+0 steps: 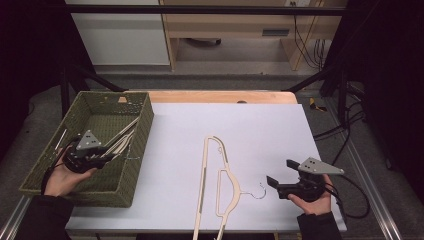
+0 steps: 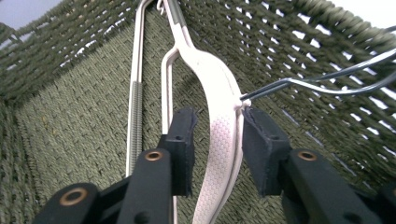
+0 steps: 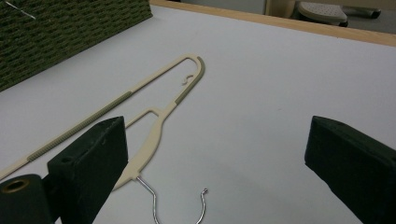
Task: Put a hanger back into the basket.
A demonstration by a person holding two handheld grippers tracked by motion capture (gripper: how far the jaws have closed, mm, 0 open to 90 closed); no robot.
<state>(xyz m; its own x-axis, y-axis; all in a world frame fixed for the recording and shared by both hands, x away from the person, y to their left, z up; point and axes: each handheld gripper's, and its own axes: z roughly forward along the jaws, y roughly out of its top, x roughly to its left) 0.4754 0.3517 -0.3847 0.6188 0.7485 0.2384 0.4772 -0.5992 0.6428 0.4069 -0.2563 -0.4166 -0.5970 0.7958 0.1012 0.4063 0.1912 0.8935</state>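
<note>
While the left gripper [image 2: 217, 140], jaws parted around a cream hanger [image 2: 219, 130] and seemingly just clear of it, let it settle in the green basket [image 1: 142, 135], the right gripper [image 3: 215, 154] waited wide open beside the second hanger [image 1: 225, 182] on the table, likely next.

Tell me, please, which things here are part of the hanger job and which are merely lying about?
Part of the job:
hanger in the basket, between the left gripper jaws
green woven basket
hanger on the table
right gripper, open beside it

Lying about:
black cables on the floor beyond the table
</note>
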